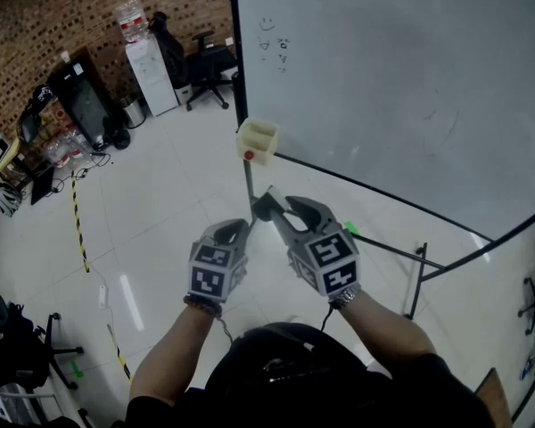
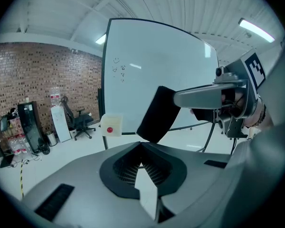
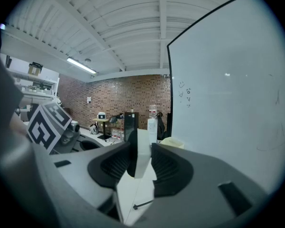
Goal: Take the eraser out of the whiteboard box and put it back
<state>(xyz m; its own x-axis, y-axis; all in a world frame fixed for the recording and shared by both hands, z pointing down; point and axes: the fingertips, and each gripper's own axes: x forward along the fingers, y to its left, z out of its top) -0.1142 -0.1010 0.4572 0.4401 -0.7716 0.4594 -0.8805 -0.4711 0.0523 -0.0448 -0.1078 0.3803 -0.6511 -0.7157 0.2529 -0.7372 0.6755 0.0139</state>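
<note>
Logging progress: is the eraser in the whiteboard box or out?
Out: the right gripper holds the eraser, apart from the box.

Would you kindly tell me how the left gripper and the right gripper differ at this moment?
The left gripper has its jaws together with nothing between them; the right gripper is clamped on the eraser. In the head view, the right gripper reaches nearer the whiteboard box than the left gripper. Both are the same grey two-jaw build.

Open over the floor (image 1: 160, 221), left of and before the whiteboard box (image 1: 257, 141). Blocked rightward by the whiteboard (image 1: 383, 78), under the box by the stand post (image 1: 248, 185). Crowded beside the eraser (image 1: 267, 206) by the left gripper (image 1: 242, 230).
</note>
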